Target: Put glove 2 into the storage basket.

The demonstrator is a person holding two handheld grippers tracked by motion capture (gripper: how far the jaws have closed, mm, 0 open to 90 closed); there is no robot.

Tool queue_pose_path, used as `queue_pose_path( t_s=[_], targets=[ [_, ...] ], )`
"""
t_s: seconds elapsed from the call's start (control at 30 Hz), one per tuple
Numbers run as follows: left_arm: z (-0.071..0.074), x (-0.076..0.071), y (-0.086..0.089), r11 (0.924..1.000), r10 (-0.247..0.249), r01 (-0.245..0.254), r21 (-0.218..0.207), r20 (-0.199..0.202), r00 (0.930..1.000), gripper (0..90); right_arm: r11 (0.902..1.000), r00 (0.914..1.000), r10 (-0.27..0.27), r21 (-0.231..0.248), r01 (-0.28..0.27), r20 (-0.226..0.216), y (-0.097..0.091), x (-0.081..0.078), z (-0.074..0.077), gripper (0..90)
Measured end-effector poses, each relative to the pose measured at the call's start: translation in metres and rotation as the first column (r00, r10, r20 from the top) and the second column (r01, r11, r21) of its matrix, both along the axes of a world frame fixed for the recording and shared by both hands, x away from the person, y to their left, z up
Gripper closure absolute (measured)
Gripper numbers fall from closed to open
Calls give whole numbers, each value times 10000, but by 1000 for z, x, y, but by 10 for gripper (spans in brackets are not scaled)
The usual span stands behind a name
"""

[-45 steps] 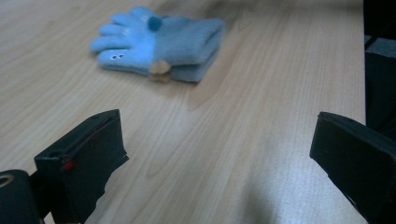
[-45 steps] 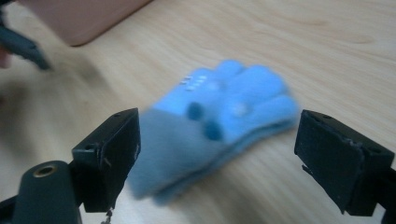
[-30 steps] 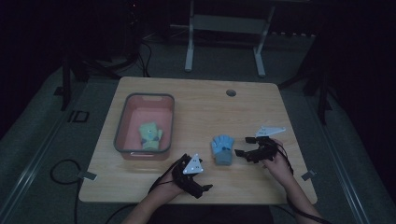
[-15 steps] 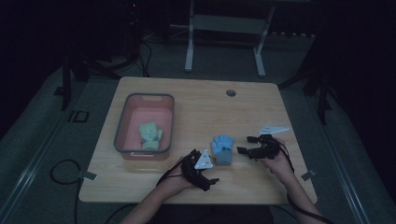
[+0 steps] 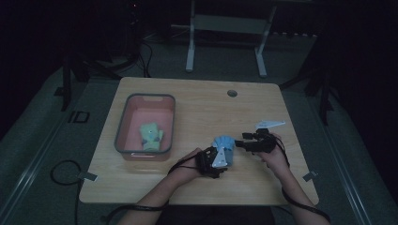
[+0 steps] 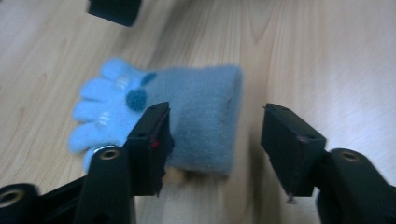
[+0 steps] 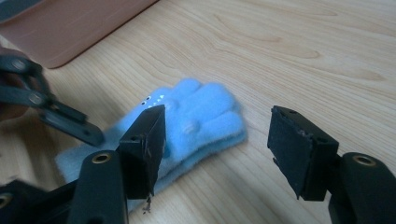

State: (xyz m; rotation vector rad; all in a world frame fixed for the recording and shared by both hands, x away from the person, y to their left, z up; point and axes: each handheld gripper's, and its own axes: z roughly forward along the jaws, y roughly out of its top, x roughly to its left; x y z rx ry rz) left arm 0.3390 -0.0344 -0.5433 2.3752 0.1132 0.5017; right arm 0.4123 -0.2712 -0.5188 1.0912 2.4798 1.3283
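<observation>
Since the earlier frame, the left gripper (image 5: 217, 161) slid toward 2 o'clock to the blue glove's (image 5: 224, 149) cuff, jaws closing, still spread; the right gripper (image 5: 240, 144) faced its fingers from 3 o'clock, likewise narrowing. Glove lay mid-table, fingers toward 12.

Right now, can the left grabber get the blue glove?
Probably yes. The left gripper sits right at the blue glove, cuff between its jaws, which have just been closing. Nothing blocks it; the right gripper waits at the fingers' end.
</observation>
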Motion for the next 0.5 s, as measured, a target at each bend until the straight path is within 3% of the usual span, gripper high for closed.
queue_pose_path(
  t_s=[0.2, 0.27, 0.33, 0.4, 0.5],
  targets=[
    [-4, 4, -8, 9987, -182, 163, 488, 387, 9991, 460, 10000, 9999, -17, -73, 16, -116, 4, 6, -5, 368],
    [-4, 6, -11, 9982, -211, 193, 560, 323, 9993, 491, 10000, 9997, -57, -47, 55, -237, 6, 8, -7, 368],
    [-3, 8, -14, 9978, -181, 168, 638, 203, 9996, 586, 10000, 9993, -77, 8, 78, -368, 7, 11, -9, 368],
    [-2, 11, -14, 9990, -133, 139, 419, -145, 9998, 667, 9999, 9987, -93, 124, 99, -510, 9, 13, -11, 369],
    [-2, 14, -12, 9994, -178, 188, 278, -347, 9992, 708, 9999, 9986, -60, 87, 64, -530, 12, 15, -13, 368]
  ],
)
